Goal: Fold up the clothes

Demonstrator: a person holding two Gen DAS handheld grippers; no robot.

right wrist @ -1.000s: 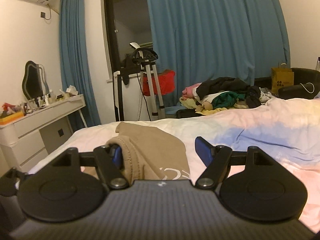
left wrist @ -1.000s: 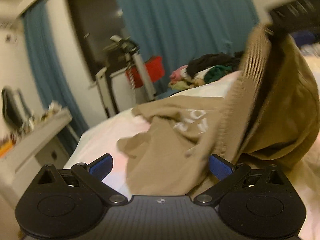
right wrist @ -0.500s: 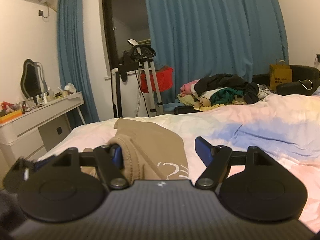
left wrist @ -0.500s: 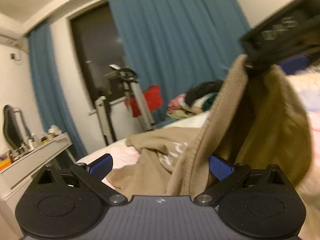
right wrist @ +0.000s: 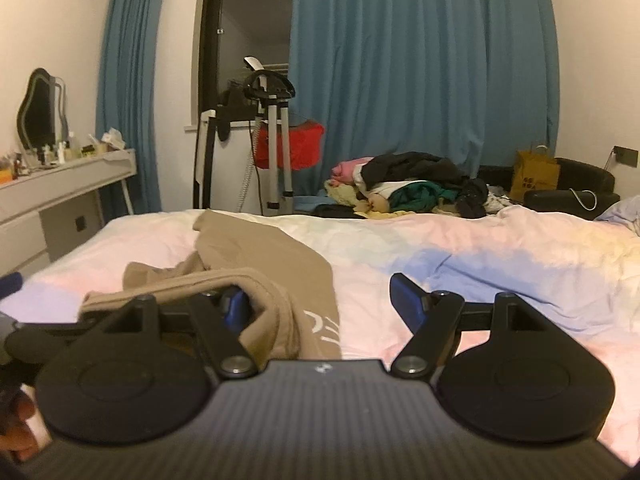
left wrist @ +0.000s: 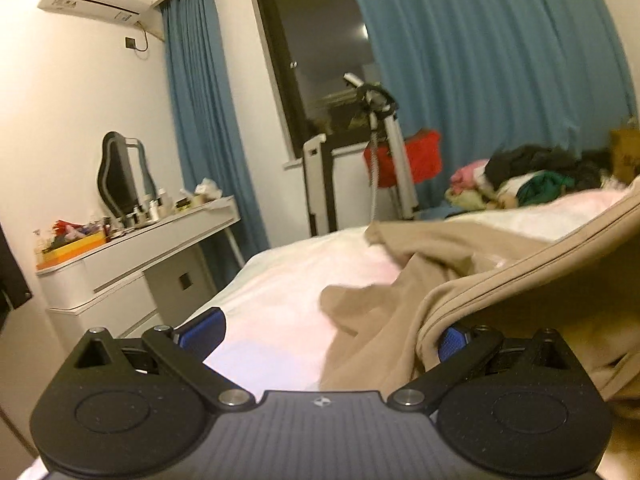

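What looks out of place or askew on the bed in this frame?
The tan garment lies bunched, not flat, and its ribbed hem is draped over the inner finger of both open grippers, left gripper and right gripper, snagged rather than pinched. An unfolded clothes pile sits behind.

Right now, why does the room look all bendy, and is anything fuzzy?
Left wrist view: the fisheye lens bows the blue curtain and walls, and the tan garment is slightly smeared. Right wrist view: sharper, though the edges still curve; warm, dim indoor light in both.
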